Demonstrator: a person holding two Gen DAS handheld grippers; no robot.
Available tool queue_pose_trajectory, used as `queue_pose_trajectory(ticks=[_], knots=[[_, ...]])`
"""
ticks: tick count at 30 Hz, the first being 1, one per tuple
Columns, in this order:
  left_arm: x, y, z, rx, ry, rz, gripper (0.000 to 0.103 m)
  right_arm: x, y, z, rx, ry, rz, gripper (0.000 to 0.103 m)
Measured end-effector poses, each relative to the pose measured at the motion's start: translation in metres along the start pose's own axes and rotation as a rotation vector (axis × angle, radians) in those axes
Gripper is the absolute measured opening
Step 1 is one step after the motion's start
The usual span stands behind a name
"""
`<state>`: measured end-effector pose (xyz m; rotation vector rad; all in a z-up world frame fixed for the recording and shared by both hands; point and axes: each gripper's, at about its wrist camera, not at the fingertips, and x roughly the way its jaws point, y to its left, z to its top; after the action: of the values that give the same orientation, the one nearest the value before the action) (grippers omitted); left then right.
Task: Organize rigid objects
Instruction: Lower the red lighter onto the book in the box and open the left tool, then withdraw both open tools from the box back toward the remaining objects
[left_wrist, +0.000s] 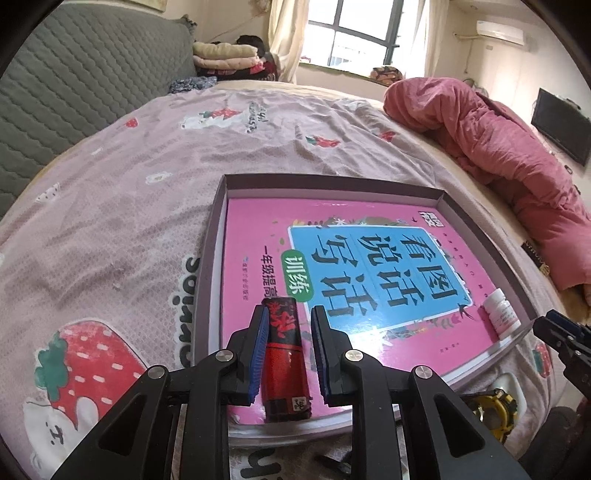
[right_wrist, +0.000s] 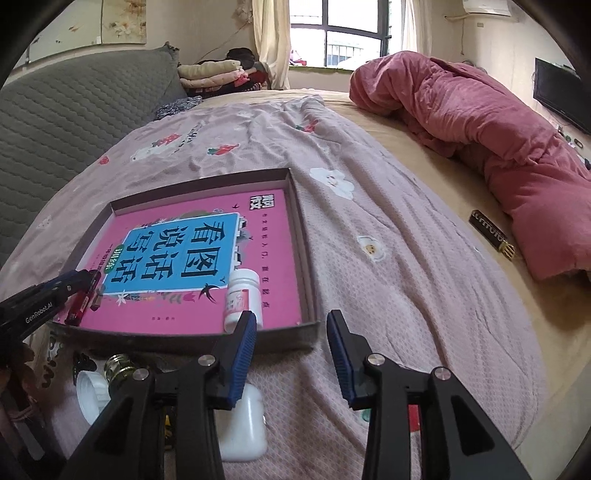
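Note:
A shallow grey box tray (left_wrist: 332, 181) lies on the bed with a pink book (left_wrist: 258, 236) flat inside it. A red and black cylinder (left_wrist: 286, 354) lies on the book's near edge. My left gripper (left_wrist: 290, 325) is open, its pads on either side of the cylinder, the left pad close to it. A small white bottle (left_wrist: 501, 313) lies in the tray's near right corner; it also shows in the right wrist view (right_wrist: 242, 295). My right gripper (right_wrist: 291, 332) is open and empty, just in front of the tray (right_wrist: 306, 258).
Loose items lie in front of the tray: a white bottle (right_wrist: 245, 424), a white cap (right_wrist: 90, 393), a brass-coloured fitting (right_wrist: 118, 367) and a yellow ring-shaped thing (left_wrist: 496, 410). A pink quilt (right_wrist: 480, 122) lies at the right. A dark flat object (right_wrist: 491, 230) lies near it.

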<state>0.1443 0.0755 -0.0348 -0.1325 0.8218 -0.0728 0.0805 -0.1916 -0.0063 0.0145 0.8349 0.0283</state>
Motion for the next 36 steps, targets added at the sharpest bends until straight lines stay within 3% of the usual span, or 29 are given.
queue_pose_trajectory(ticks=[6,10,24,28,32,34,36], knots=[[-0.007,0.006,-0.003,-0.028,-0.003,-0.034,0.024,-0.007,-0.005,-0.001,0.008,-0.011,-0.008,0.04],[-0.015,0.009,-0.004,-0.034,-0.023,-0.037,0.041,-0.012,-0.005,0.0,0.004,-0.024,-0.003,0.04],[-0.055,0.012,-0.006,-0.063,-0.104,-0.011,0.043,-0.027,-0.005,-0.001,0.001,-0.059,0.031,0.041],[-0.064,0.01,-0.01,-0.063,-0.104,-0.011,0.043,-0.035,-0.004,-0.002,-0.007,-0.078,0.043,0.047],[-0.073,0.004,-0.014,-0.042,-0.113,-0.003,0.044,-0.041,-0.001,-0.002,-0.005,-0.087,0.054,0.048],[-0.076,0.001,-0.016,-0.03,-0.113,0.001,0.053,-0.044,-0.001,-0.001,-0.006,-0.097,0.059,0.048],[-0.082,-0.001,-0.018,-0.021,-0.118,0.006,0.055,-0.048,0.0,-0.001,-0.006,-0.106,0.064,0.048]])
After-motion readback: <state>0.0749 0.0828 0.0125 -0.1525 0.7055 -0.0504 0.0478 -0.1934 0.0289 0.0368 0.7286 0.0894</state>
